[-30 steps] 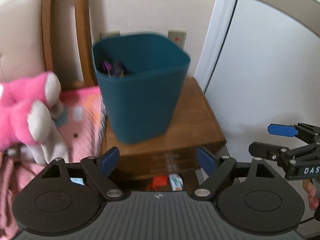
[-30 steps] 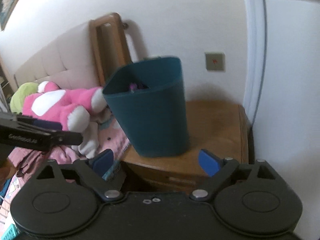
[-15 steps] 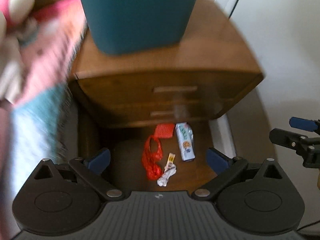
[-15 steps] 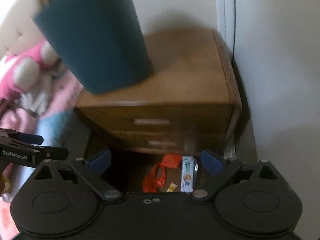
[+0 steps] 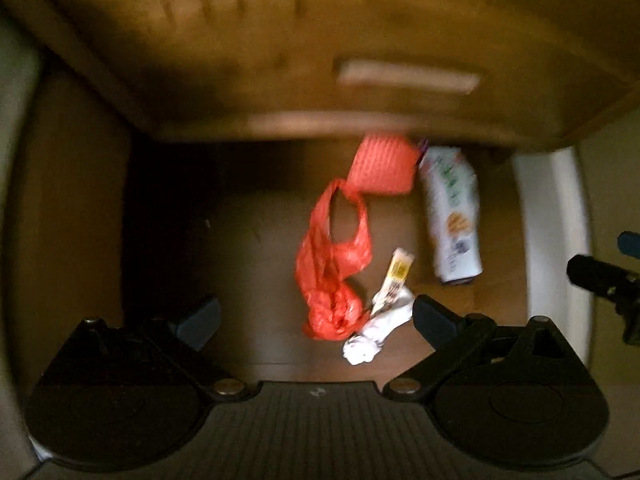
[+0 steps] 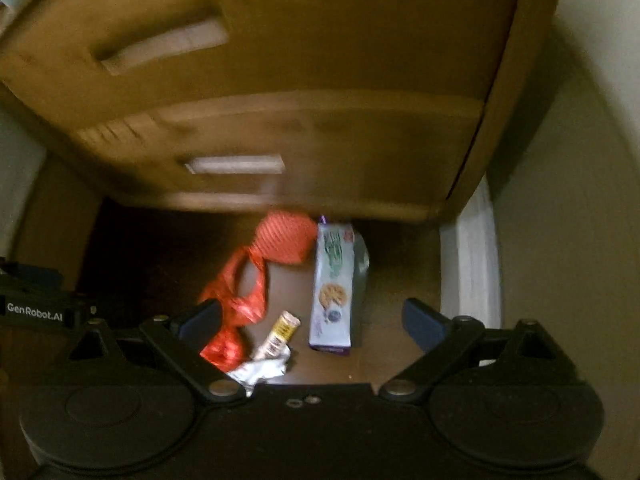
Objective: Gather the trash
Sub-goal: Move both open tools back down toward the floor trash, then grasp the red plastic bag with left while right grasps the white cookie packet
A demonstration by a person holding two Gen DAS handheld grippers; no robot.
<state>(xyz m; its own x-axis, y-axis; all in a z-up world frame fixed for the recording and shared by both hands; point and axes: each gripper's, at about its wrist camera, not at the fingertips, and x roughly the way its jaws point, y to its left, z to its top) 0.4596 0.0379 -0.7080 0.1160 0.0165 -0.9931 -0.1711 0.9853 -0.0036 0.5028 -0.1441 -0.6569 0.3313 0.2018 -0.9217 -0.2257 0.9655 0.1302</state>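
Left hand-held gripper released, above red bag; biscuit box lengthwise toward nightstand.

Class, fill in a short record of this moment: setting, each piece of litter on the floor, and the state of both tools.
setting: dark wooden floor in front of a wooden drawer cabinet
litter 1: crumpled red plastic bag
litter 2: pale biscuit box, lying flat
litter 3: crumpled white paper against the bag
litter 4: small yellow wrapper
litter 5: orange ribbed pouch by the cabinet base
left tool: open, empty, above the bag
right tool: open, empty
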